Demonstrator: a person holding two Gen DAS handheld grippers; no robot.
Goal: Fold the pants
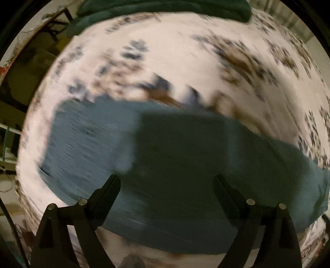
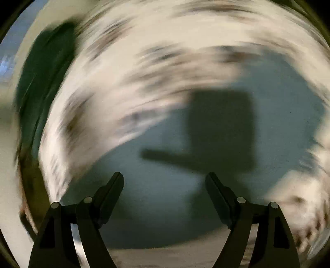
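Two grippers above blue pants (image 1: 185, 165) lying flat on a floral-print bedsheet (image 1: 185, 51). Left gripper (image 1: 167, 179): fingers (image 1: 107, 193) spread wide, holding nothing, its shadow falling on the fabric. Right gripper (image 2: 165, 177): fingers (image 2: 218, 191) likewise spread and empty over the pants (image 2: 278, 107). Dark green cloth (image 1: 165, 8) lies at the sheet's far edge; both views are motion-blurred

Flat blue pants (image 1: 165, 165) on floral bedspread (image 1: 185, 51), open bedding around, dark green heap (image 1: 165, 8) bounding far edge
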